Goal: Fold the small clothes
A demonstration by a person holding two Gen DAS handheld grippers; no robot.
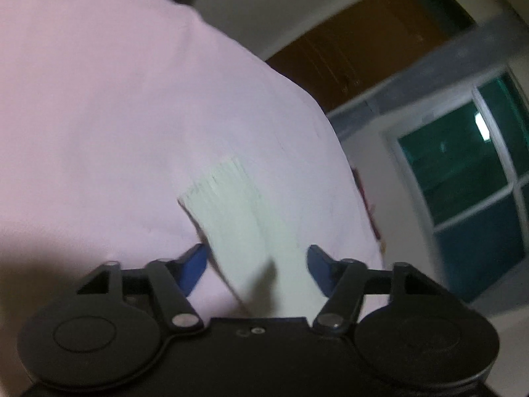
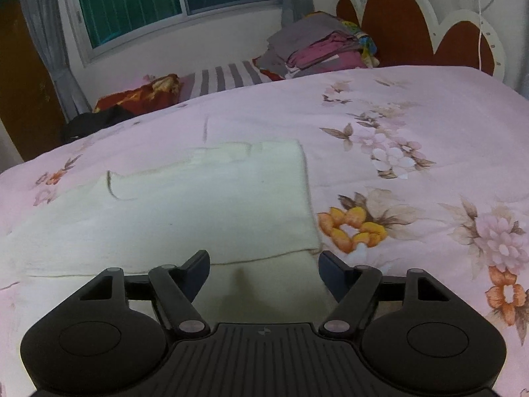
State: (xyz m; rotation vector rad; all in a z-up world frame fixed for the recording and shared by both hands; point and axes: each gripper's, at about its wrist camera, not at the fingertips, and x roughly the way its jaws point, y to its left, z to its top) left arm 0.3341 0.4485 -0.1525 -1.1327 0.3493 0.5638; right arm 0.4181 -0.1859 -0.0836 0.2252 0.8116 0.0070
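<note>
A cream garment (image 2: pixel 185 205) lies on a pale pink bedspread (image 2: pixel 413 106) printed with pink, white and orange flowers and tan leaves. At the far side sit a grey-and-white striped cloth (image 2: pixel 228 77), a red and gold patterned cloth (image 2: pixel 145 96), a black heap (image 2: pixel 96 122) and a pile of grey, magenta and multicoloured clothes (image 2: pixel 324 49). The headboard (image 2: pixel 396 23) is rust-brown edged in white. Both tools are black with blue fingers (image 1: pixel 195 264).

pink floral bedspread (image 2: pixel 413 106), scalloped brown headboard (image 2: pixel 396 16), dark window (image 2: pixel 148 0), grey curtains (image 2: pixel 43 33)
</note>
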